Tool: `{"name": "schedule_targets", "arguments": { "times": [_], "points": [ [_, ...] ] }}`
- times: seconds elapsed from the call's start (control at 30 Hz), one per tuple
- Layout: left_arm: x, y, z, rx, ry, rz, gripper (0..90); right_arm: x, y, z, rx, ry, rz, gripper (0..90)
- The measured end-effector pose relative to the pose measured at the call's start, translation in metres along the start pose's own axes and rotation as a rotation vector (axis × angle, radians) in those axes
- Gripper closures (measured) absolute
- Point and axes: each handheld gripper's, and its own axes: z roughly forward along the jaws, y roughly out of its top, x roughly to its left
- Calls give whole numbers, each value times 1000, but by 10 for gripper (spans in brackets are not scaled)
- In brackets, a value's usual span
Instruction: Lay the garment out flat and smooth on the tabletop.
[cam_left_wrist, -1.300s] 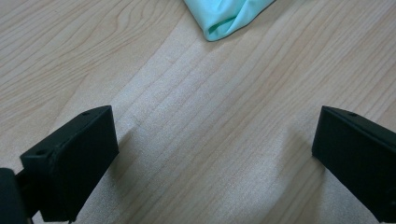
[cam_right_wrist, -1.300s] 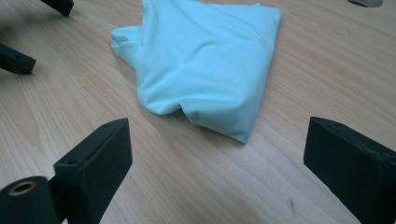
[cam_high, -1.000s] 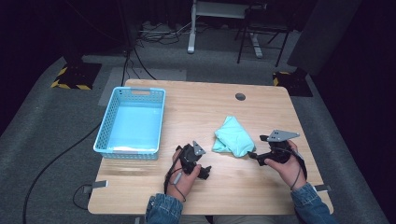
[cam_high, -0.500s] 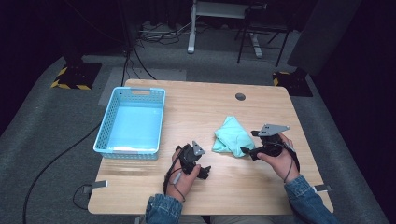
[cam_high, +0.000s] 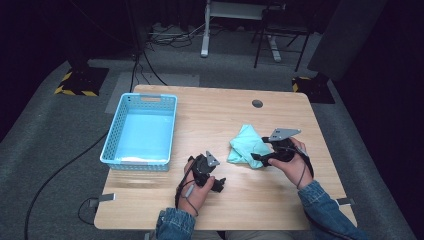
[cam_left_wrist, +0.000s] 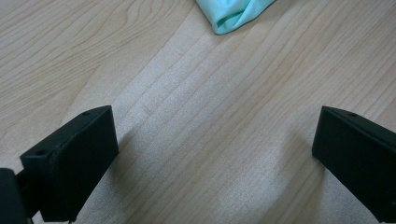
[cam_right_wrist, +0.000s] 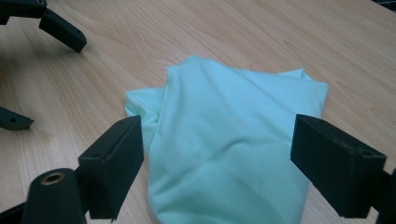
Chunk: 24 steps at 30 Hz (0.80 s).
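Right gripper (cam_high: 260, 159), jaws apart, is closing in from a second ago onto the mint cloth (cam_high: 246, 145) lying right of centre on the table (cam_high: 220, 120), suggesting an imminent grasp, while the left gripper (cam_high: 218, 182) is resting open nearby.

Blue denim sleeves (cam_high: 320, 200) on both forearms, bottom of frame. Each tool black w/ blocky jaws; right tool (cam_high: 259, 159) carries grey 3-cornered plate, left tool (cam_high: 219, 183) trails a cable.

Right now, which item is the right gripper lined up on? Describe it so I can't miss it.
On the wooden table, look right of the blue basket, toward the person's right hand. There lies a crumpled mint-green cloth, the only soft thing on the table, between the right gripper's open fingers.
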Motion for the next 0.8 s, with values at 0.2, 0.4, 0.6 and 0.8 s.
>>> {"name": "schedule_targets", "arguments": {
  "times": [0.2,0.4,0.6,0.8],
  "points": [
    [0,0,0,0,0,0,0,1,7,8,8,8,-20,173],
    [0,0,0,-1,0,-1,0,2,14,17,11,16,-35,172],
    [0,0,0,1,0,1,0,4,19,26,17,28,-45,172],
    [0,0,0,0,0,1,0,5,23,37,28,38,-53,173]
  ]
}}
